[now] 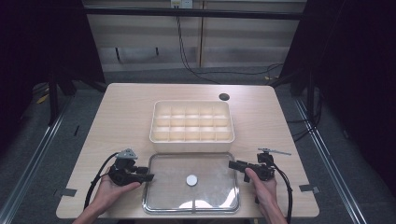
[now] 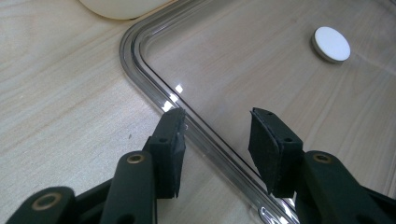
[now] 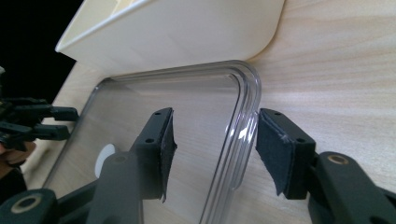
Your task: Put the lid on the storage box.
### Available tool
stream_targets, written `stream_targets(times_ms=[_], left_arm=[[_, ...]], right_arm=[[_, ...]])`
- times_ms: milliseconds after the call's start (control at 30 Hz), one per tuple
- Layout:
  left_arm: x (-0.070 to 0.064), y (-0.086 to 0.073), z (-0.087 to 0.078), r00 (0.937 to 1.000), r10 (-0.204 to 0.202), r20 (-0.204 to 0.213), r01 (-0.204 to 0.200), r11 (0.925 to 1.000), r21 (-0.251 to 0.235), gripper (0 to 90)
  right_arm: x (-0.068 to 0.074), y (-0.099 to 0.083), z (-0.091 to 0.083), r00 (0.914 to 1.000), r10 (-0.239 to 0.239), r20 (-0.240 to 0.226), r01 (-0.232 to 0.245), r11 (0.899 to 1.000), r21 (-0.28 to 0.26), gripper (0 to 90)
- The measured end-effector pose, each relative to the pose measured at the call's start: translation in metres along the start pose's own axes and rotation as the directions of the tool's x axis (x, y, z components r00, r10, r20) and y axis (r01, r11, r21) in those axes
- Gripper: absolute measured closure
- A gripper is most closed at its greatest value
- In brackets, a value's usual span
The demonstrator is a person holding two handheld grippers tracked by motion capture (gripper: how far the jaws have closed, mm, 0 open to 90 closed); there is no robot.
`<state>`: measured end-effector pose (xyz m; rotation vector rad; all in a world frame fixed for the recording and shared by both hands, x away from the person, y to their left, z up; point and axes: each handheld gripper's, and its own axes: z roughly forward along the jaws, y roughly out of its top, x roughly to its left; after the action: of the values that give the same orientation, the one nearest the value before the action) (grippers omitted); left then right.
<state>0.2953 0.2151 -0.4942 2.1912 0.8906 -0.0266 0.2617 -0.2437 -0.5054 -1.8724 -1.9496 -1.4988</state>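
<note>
A clear plastic lid (image 1: 168, 189) lies flat at the table's near edge, with a small white disc (image 1: 192, 180) at its centre. My left gripper (image 1: 148, 177) is open at the lid's left edge; in the left gripper view its jaws (image 2: 217, 116) straddle the raised rim (image 2: 140, 60), and the disc (image 2: 331, 44) lies beyond. My right gripper (image 1: 232, 164) is open at the right edge. In the right gripper view its jaws (image 3: 215, 116) stand on either side of the rim (image 3: 243, 93) near the far corner, with nothing pinched.
A cream box (image 1: 191, 139) divided into several compartments stands just behind the lid, nearly touching it. Its wall (image 3: 177, 32) looms close in the right gripper view. A dark round hole (image 1: 224, 97) marks the table's far right. Bare wood lies left and right of the lid.
</note>
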Motion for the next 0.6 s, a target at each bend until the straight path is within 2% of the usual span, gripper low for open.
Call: stream_targets(times_ms=[200,300,500,567,600], left_arm=[[0.0003,-0.0005,-0.0011,1.0000,-0.001,-0.004,0.001,1.0000,0.005,55.4],[0.0010,-0.0005,-0.0013,0.9999,-0.010,0.001,0.010,0.9999,0.005,55.5],[0.0015,-0.0023,-0.0018,0.9998,-0.022,0.004,0.022,0.9997,-0.008,55.5],[0.0016,-0.0025,-0.0020,0.9996,-0.027,0.008,0.027,0.9996,-0.008,56.1],[0.0011,-0.0027,-0.0021,0.9997,-0.025,0.008,0.025,0.9997,-0.006,56.7]], right_arm=[[0.0004,0.0002,-0.0010,0.9998,0.002,-0.017,-0.003,1.000,-0.011,48.2],[-0.0012,-0.0007,-0.0017,0.9987,0.033,-0.039,-0.034,0.999,-0.024,48.1],[-0.0025,-0.0014,-0.0040,0.9957,0.058,-0.072,-0.060,0.998,-0.023,48.6],[-0.0026,-0.0029,-0.0037,0.9924,0.071,-0.101,-0.073,0.997,-0.017,56.3],[-0.0013,-0.0038,-0.0028,0.9916,0.067,-0.110,-0.070,0.997,-0.016,56.6]])
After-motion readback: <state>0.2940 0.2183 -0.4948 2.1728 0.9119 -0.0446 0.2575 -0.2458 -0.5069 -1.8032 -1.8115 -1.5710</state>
